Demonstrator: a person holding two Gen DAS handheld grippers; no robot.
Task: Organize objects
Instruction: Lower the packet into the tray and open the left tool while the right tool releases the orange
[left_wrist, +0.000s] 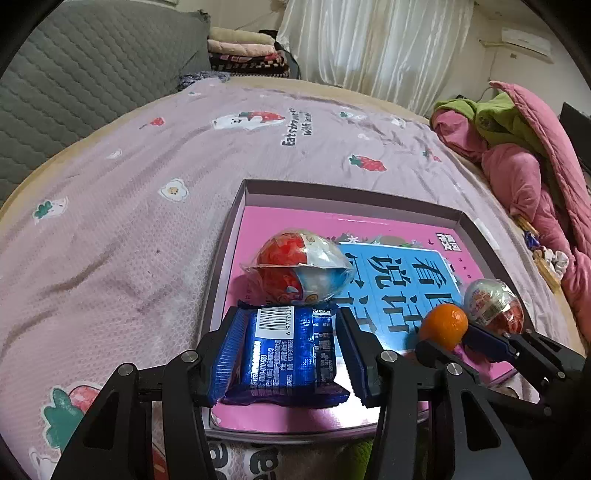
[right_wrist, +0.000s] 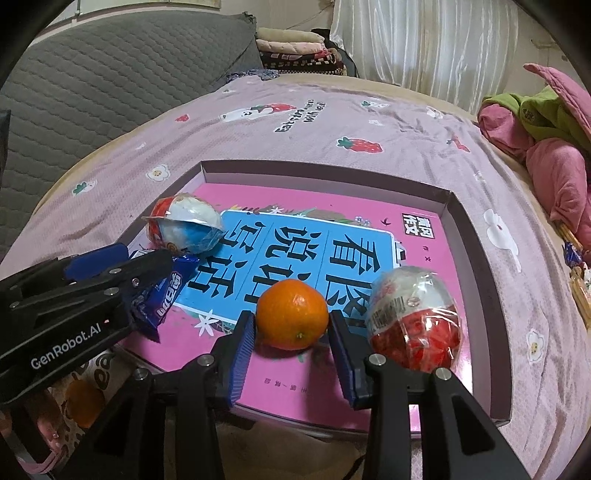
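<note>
Both busy — left tongs (left_wrist: 291, 321) clamp blue packet (left_wrist: 286, 358), right tongs (right_wrist: 293, 321) slack around orange (right_wrist: 291, 312)

orange mandarin (right_wrist: 291, 314), blue wrapper (left_wrist: 284, 354)

Lighting: even, moderately bright, diffuse daylight; both views sharp.

Light enters through the white curtain (left_wrist: 373, 40) at the back. Shadows beneath the orange (right_wrist: 291, 314) are soft and short. Glare shows on the blue snack wrapper (left_wrist: 284, 350) and the wrapped toy eggs (left_wrist: 301, 266). Strong fisheye curvature bends the bed (left_wrist: 147, 184); dark vignetting fills the corners.
</note>
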